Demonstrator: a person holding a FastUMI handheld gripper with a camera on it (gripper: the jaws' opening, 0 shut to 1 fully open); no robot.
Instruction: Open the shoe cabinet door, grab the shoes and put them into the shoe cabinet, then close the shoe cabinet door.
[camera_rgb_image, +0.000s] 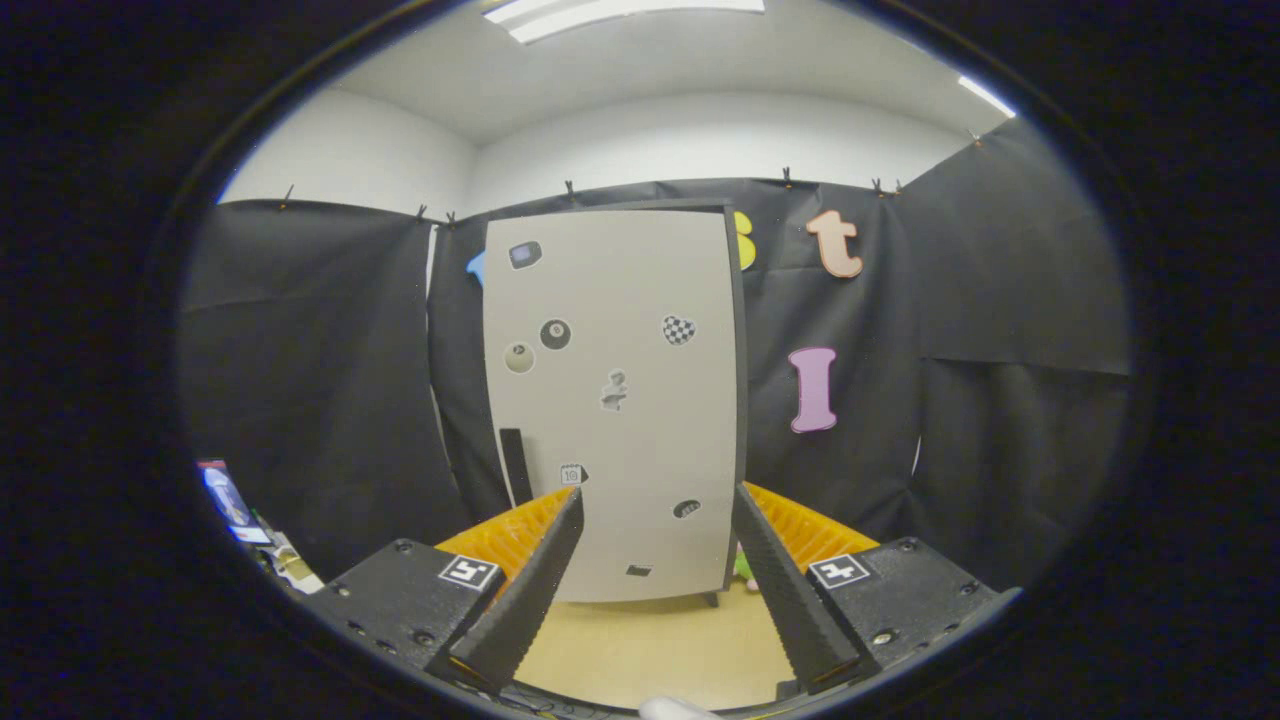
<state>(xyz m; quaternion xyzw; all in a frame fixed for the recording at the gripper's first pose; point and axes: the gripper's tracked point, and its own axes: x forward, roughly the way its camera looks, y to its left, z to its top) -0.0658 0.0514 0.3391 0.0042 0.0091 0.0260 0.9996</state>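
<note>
A tall grey shoe cabinet (612, 400) stands ahead against the black cloth wall, its door shut and dotted with several stickers. A dark vertical handle (514, 465) sits near the door's lower left edge. My gripper (658, 505) is open, both fingers apart with nothing between them, and the cabinet's lower door shows through the gap, some distance beyond the fingertips. A small green and pink item (744, 570) peeks out on the floor at the cabinet's right foot, mostly hidden by my right finger.
A tan floor (640, 645) stretches from the fingers to the cabinet's base. Some small items (250, 525) lie at the far left by the cloth wall. A white object (672, 708) shows just below the fingers.
</note>
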